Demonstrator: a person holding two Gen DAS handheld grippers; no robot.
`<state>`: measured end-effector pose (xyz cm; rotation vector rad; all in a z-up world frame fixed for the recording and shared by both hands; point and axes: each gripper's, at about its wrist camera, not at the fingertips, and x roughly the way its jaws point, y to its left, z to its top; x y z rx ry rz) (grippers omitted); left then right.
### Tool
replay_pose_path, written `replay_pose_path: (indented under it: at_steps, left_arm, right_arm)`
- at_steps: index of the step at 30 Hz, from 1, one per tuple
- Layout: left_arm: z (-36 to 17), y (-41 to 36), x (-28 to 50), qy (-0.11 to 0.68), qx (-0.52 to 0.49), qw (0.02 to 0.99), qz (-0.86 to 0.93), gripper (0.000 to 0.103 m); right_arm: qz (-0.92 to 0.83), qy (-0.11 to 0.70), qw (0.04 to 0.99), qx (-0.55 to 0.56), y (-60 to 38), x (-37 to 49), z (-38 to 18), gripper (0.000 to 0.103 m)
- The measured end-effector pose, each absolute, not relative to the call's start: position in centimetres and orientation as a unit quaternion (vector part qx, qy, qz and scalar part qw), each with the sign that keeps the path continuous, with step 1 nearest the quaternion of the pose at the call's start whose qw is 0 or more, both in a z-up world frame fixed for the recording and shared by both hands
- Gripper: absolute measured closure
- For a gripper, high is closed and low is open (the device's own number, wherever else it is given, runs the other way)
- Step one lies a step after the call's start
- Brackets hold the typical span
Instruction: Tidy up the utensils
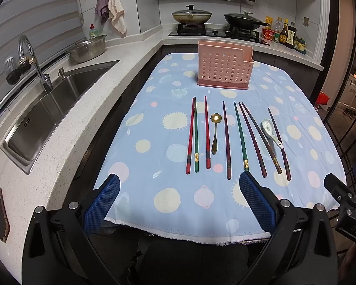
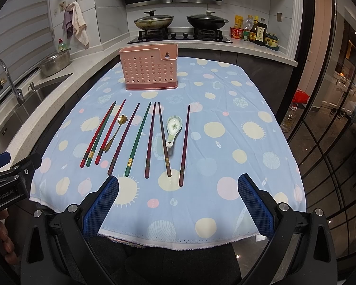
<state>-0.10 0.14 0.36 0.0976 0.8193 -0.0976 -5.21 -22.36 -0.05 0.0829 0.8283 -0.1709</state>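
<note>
The only words I can read are on my own tools: "GenRobot.AI" on the body of my left tongs (image 2: 11,166) where they poke into the right camera's edge, and "DAS" on my right tongs (image 1: 344,190) in the left camera's corner. The sauce bottles (image 2: 256,32) beyond the pink basket (image 1: 225,67) have labels, but they are too small to make out.

The chopsticks (image 1: 227,140) lie in a row on the spotted cloth (image 1: 154,123), on my side of the pink basket. Their long axes run roughly from me toward the basket, thin tips at the basket end and thick ends toward me, fanning out a little at the right. I count eight: red, green and dark purple-brown ones. A gold spoon (image 1: 214,133) with a flower-shaped bowl lies among the left sticks, bowl toward the basket. A white china spoon (image 2: 173,130) sits between the two rightmost sticks, bowl also toward the basket.

The basket stands upright, its holed broad side facing me; I cannot see inside it.

Both tongs hang over the cloth's near edge, short of the chopsticks, spread wide with nothing between the blue pads (image 2: 99,206). The cloth hides the table under it.
</note>
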Motion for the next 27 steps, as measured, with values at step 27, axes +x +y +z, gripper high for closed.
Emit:
replay_pose_path:
  at_steps: [27]
  left_arm:
    - [-1.8, 2.1, 3.5, 0.432, 0.010, 0.901, -0.038, 0.007]
  right_arm:
    - [-0.101, 0.409, 0.905, 0.061, -24.5, -3.5, -0.7, 0.007]
